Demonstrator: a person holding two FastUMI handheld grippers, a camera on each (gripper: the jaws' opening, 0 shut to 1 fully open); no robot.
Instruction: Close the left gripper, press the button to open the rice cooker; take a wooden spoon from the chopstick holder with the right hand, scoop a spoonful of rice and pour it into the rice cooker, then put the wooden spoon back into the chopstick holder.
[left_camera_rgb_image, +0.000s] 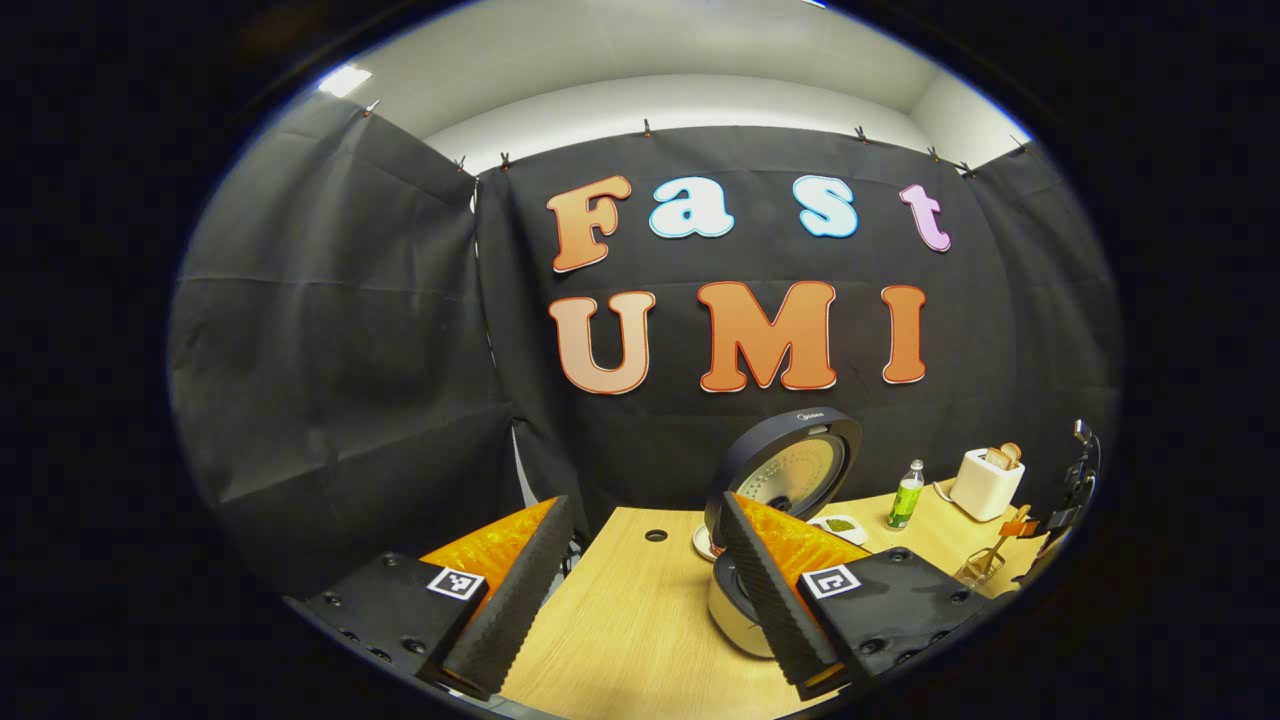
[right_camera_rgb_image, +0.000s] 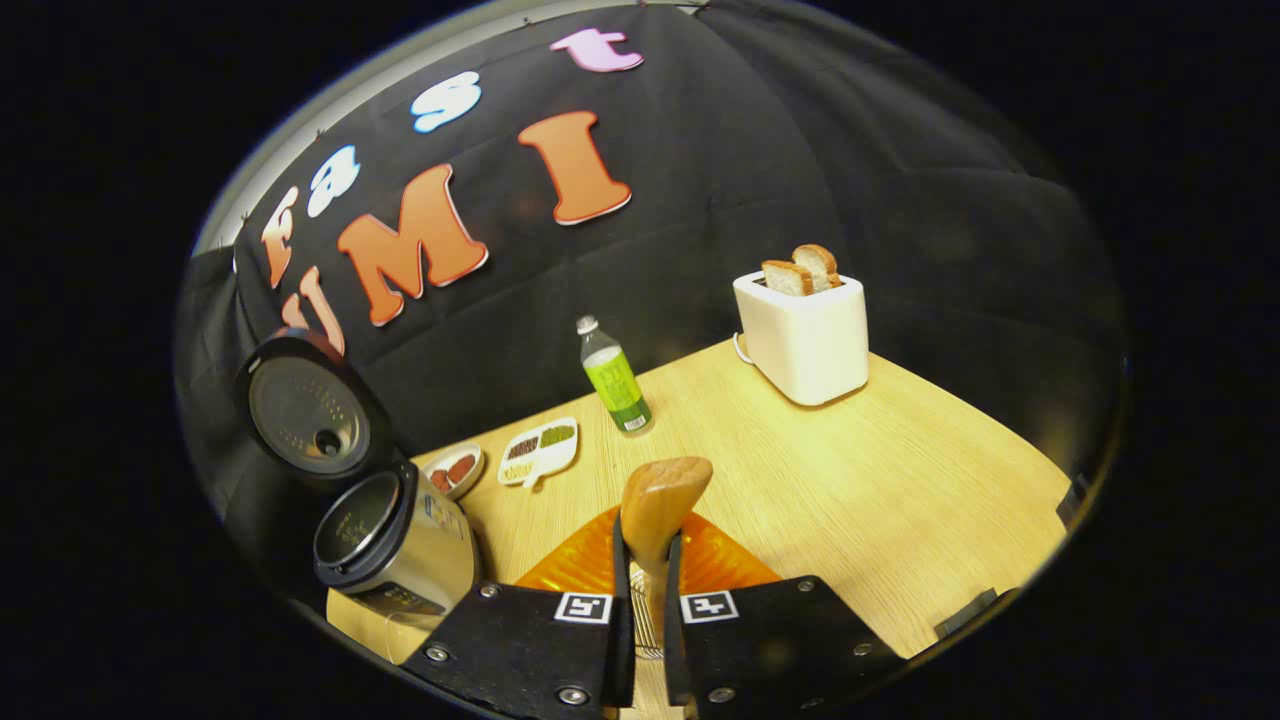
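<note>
Black cloth walls (left_camera_rgb_image: 340, 380) clipped up below a white ceiling (left_camera_rgb_image: 640, 60) surround a light wooden table (right_camera_rgb_image: 900, 480).

The counter (right_camera_rgb_image: 900, 470) at the right of the right gripper view is pale yellow wood with fine straight grain. On it, a cream-white toaster (right_camera_rgb_image: 805, 335) holds tan, brown-crusted bread (right_camera_rgb_image: 800, 270). At centre, a clear bottle (right_camera_rgb_image: 614, 375) has a bright green label and white cap. The wooden spoon (right_camera_rgb_image: 660, 505) is warm honey-brown. At lower left, the rice cooker (right_camera_rgb_image: 395, 545) is silvery with a dark rim; its raised lid (right_camera_rgb_image: 305, 405) is black around a grey, dotted inner plate. A white divided dish (right_camera_rgb_image: 538, 452) holds green and dark reddish-brown fillings.
</note>
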